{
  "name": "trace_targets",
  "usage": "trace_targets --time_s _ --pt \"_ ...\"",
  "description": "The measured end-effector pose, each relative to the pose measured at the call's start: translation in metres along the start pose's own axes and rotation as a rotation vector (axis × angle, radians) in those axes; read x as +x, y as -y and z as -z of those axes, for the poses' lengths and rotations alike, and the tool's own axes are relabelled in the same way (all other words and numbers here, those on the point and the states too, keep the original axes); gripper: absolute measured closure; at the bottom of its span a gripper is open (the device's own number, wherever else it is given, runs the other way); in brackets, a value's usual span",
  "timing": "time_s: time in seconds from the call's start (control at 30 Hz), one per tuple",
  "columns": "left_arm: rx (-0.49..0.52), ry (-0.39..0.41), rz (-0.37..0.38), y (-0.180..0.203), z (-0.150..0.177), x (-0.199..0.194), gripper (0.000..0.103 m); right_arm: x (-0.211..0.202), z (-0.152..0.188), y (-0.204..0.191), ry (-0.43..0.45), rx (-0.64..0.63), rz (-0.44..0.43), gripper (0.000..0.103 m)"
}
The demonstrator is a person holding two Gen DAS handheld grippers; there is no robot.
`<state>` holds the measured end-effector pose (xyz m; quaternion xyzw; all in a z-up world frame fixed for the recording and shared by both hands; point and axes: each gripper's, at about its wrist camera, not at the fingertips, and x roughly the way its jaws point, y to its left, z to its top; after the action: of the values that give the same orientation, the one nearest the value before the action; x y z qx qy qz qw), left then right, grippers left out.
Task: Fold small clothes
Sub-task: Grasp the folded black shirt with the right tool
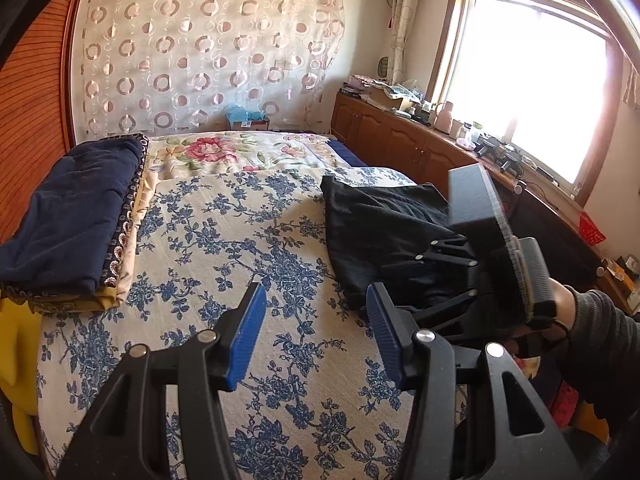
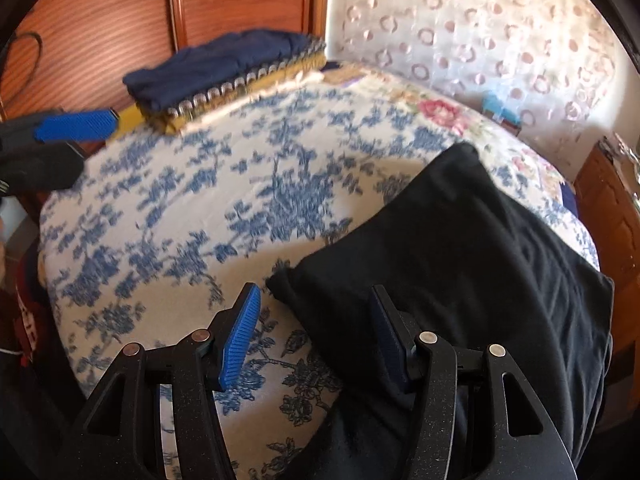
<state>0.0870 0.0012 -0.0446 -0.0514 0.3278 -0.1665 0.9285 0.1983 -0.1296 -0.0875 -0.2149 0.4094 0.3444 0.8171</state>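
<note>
With the black garment (image 2: 460,280) lying on the bed (image 2: 180,208), both claws gape empty, the right claw (image 2: 316,336) over its near corner, the left claw (image 1: 316,336) just beside it; judging so, grasping that corner comes next.

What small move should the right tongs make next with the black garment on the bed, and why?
Probably lower the right tongs and close them on the near corner of the black garment. The tongs stand open and empty, and that corner lies on the floral bedspread just between and ahead of the blue pads. The left tongs are also open, over bare bedspread.
</note>
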Motion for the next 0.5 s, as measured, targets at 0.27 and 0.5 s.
trace_targets --time_s 0.27,0.5 --pt "-0.003 -0.016 0.015 0.003 0.002 0.006 0.052 0.005 0.005 0.016 0.004 0.031 -0.002 0.097" --pt "0.006 -0.028 0.026 0.007 0.002 0.014 0.052 -0.050 -0.009 0.070 0.138 0.130 0.044 0.099"
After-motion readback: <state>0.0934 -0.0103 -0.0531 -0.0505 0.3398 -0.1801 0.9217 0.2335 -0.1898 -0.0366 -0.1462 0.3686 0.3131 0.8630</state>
